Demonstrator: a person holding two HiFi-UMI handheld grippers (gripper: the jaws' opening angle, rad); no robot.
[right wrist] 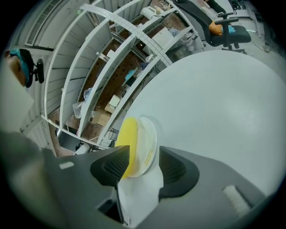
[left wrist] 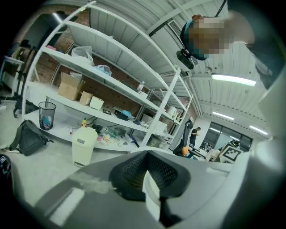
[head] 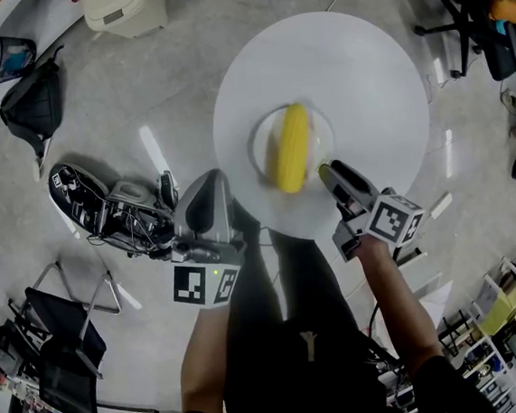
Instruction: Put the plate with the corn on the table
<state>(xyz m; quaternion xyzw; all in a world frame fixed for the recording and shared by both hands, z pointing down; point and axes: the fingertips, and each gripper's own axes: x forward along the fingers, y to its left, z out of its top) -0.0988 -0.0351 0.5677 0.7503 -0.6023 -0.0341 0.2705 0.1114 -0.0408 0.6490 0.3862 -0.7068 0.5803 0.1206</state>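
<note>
Item: yellow corn cob [head: 291, 148] on small round white plate [head: 321, 134] | on round white bench [head: 362, 64], just ahead of right tool [head: 326, 170] | cob's long axis along tool's reach, near end at its tip | right tool released, jaws apart about plate rim | left tool [left wrist: 151, 176] clenched, beside bench

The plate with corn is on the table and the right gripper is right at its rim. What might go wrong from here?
1. The right gripper has its jaws apart, with the rim of the plate apparently between them. A crooked pull back may catch the rim and drag the plate across the table.
2. The corn lies loose, spanning the plate, so a knock might roll it off.
</note>
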